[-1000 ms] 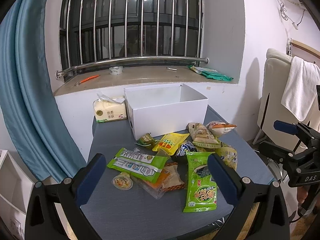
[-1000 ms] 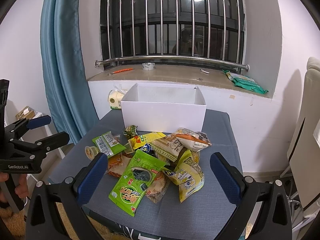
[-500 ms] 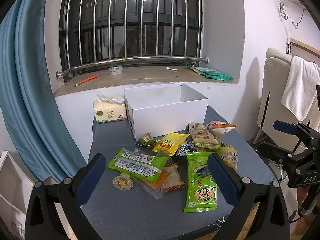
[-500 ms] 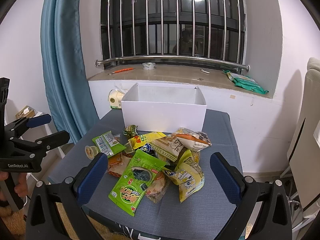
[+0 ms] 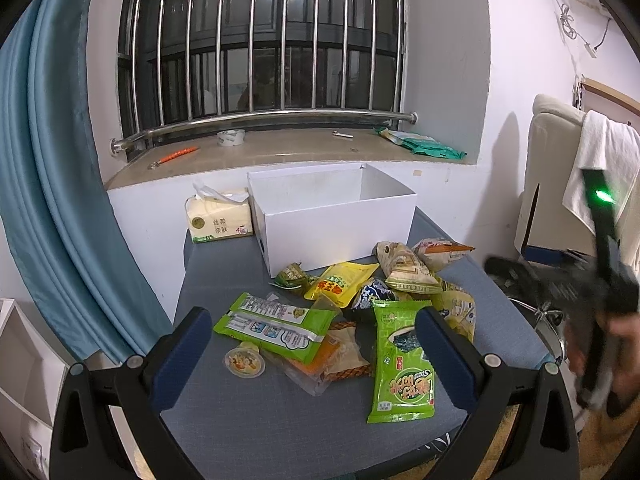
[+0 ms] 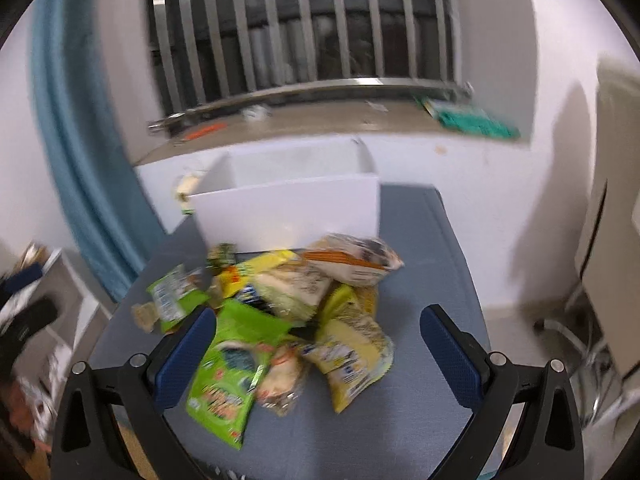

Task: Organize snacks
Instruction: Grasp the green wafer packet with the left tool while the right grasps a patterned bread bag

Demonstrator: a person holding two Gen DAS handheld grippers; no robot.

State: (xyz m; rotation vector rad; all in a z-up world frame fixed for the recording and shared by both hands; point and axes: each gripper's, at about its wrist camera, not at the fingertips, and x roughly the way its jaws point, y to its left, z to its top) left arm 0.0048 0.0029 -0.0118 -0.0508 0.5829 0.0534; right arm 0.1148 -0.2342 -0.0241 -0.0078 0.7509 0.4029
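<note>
The left gripper (image 5: 312,354) is held with its blue-padded fingers spread wide and nothing between them, above the near edge of the grey fabric-covered table (image 5: 224,272). The right gripper (image 6: 318,354) is likewise spread and empty; its view is motion-blurred.

Nearest on the table lie a glossy green seaweed packet (image 5: 402,364), a small round jelly cup (image 5: 244,361) and a flat green foil pouch (image 5: 276,326), the last overlapping a clear crinkled wrapper (image 5: 332,356). Behind these, a yellow pouch (image 5: 340,280) and puffed chip bags (image 5: 404,268) are heaped together, touching.

A rectangular white cardboard box (image 5: 336,224) stands beyond the heap, open-topped, with no contents visible. A soft tissue pack (image 5: 219,216) is set just beside its left wall. Bare table surface is found along the left side and the near edge.
</note>
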